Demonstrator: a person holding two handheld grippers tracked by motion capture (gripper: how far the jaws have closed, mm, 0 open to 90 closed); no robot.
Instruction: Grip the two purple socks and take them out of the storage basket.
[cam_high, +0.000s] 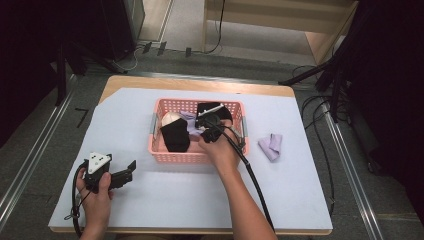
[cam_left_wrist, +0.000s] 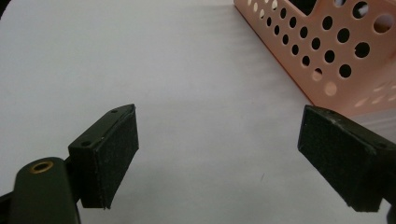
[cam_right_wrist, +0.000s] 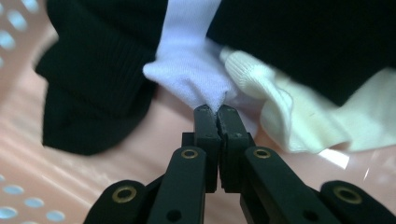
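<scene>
Down inside the pink basket (cam_high: 172, 156) my right gripper (cam_right_wrist: 215, 111) has its jaws pressed together on a fold of the pale lilac cloth (cam_right_wrist: 194, 70), pinching it at the very tip. Black cloth (cam_right_wrist: 98, 79) lies bunched on one side of that fold and a cream cloth (cam_right_wrist: 299, 116) on the other, all on the basket floor. On the white sheet (cam_high: 165, 195) near the table's front left corner, my left gripper (cam_left_wrist: 219, 154) rests in my hand with its jaws spread wide and nothing between them; the basket wall stands just off to its far right. Another lilac cloth (cam_high: 270, 146) lies on the sheet, to the right of the basket and apart from it
</scene>
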